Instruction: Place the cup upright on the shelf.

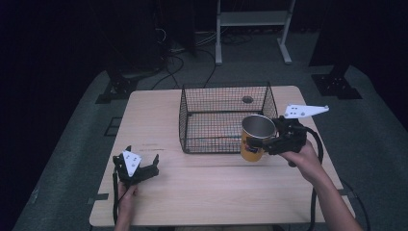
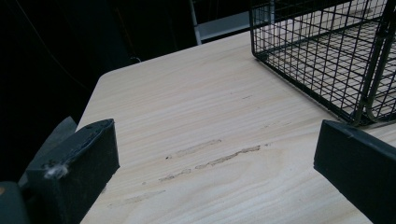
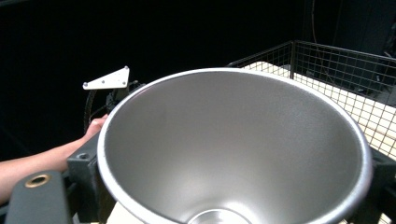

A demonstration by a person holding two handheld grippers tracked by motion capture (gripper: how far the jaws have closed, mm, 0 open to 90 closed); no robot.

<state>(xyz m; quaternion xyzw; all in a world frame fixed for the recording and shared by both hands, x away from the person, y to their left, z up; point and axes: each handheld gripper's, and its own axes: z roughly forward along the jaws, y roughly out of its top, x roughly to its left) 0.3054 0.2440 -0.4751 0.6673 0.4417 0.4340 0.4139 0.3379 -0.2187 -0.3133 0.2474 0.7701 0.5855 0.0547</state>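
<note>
Cup (image 1: 256,136): a metal cup with a bare silver inside and rim; its outer wall is orange-yellow with a dark mark that is too small to read.
Cup inside (image 3: 233,149): smooth brushed steel, narrowing to a flat round bottom, nothing in it.
Cup place: upright, just at the near right corner of the wire basket (image 1: 192,115), outside its mesh, held a little above the desk (image 1: 216,192).
Right hand-held gripper (image 1: 269,141): clamped on the cup's rim and wall, coming in from the side away from the basket.
Left hand-held gripper (image 1: 136,169): jaws spread wide, holding nothing, low over the desk well to the near left of the basket.
Basket: black wire mesh, open top.
Writing: none legible on the cup, the basket or the desk.
</note>
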